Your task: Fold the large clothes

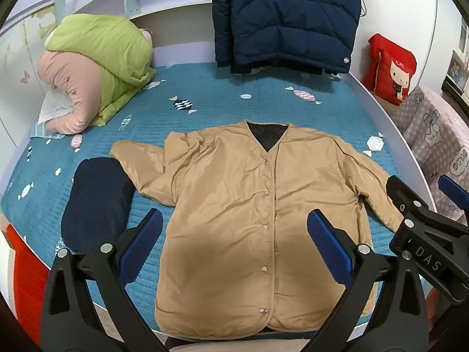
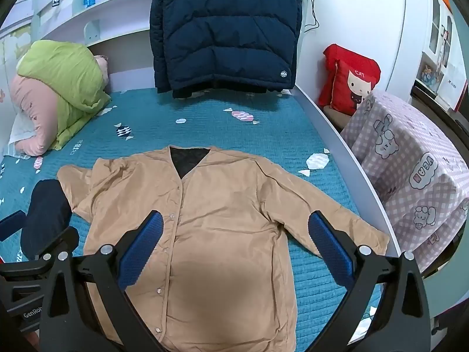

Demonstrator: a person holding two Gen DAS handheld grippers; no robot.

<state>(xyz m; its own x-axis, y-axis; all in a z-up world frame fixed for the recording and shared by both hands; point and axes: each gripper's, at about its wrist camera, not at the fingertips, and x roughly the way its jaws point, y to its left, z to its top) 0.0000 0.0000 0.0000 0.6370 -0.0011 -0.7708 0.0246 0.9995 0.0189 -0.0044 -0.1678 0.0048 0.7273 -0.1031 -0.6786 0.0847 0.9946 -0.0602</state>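
Note:
A tan snap-front jacket [image 1: 234, 205] lies flat, front up, on the teal bedspread [image 1: 234, 99]. Its left sleeve is crumpled and folded inward; its right sleeve stretches toward the bed's right edge. It also shows in the right wrist view [image 2: 222, 234]. My left gripper [image 1: 234, 223] is open and empty, hovering above the jacket's lower body. My right gripper [image 2: 236, 226] is open and empty, above the jacket's right side. The right gripper also shows at the right edge of the left wrist view [image 1: 422, 193].
A folded dark navy garment [image 1: 96, 202] lies left of the jacket. A navy puffer jacket [image 1: 287, 17] hangs at the headboard. Green and pink bedding [image 1: 96, 67] is piled at the back left. A red cushion [image 2: 348, 79] and a checkered cloth cover [image 2: 410, 161] stand beyond the right edge.

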